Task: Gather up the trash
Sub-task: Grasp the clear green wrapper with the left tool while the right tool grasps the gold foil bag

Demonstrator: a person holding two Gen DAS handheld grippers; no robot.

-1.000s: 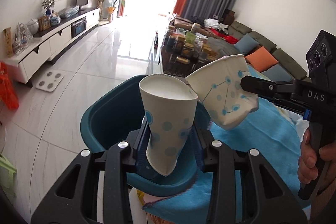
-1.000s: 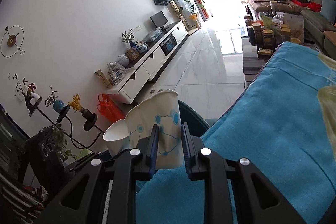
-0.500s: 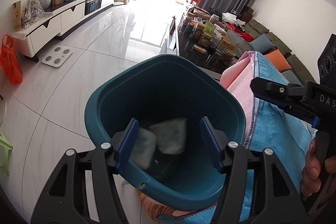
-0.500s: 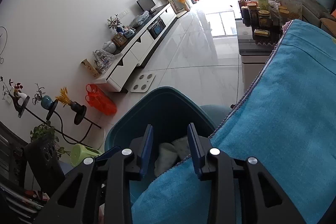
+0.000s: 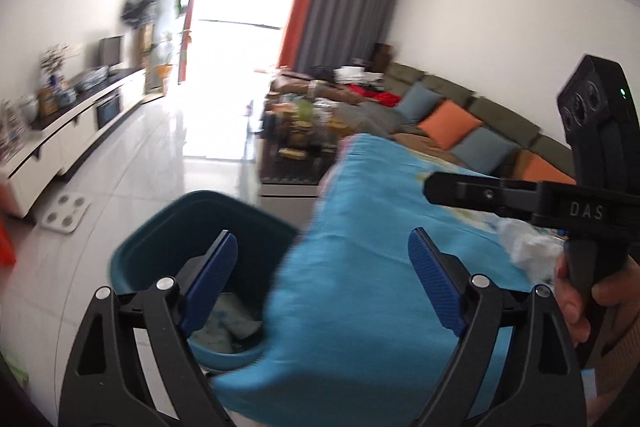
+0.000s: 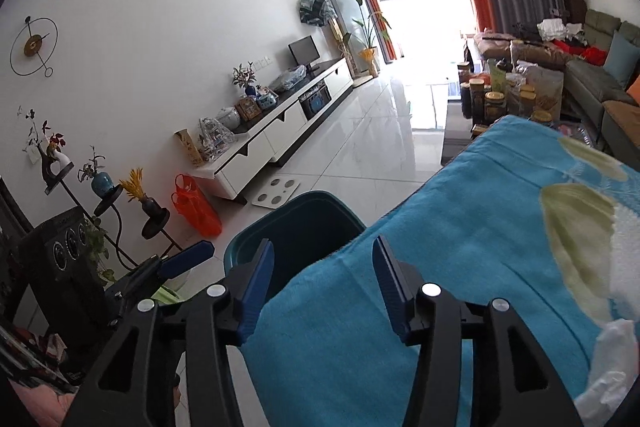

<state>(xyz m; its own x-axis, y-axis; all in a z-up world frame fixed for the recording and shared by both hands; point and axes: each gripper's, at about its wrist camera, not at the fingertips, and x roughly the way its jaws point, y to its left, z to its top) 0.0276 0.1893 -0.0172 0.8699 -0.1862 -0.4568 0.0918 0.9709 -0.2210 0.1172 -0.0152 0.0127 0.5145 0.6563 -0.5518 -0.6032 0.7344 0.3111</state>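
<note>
Paper cups (image 5: 224, 323): crumpled, in teal bin (image 5: 160, 251) | left claw (image 5: 324, 279), right claw (image 6: 323, 287): empty, opening

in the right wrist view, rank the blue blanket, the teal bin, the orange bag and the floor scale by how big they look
1. blue blanket
2. teal bin, partly hidden
3. orange bag
4. floor scale, looks close to the bag and lies farther off, so unsure

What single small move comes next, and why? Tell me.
Probably swing the right gripper toward the crumpled white trash on the blue cloth. Both grippers' jaws are opening and empty, and paper cups already lie in the teal bin.
</note>
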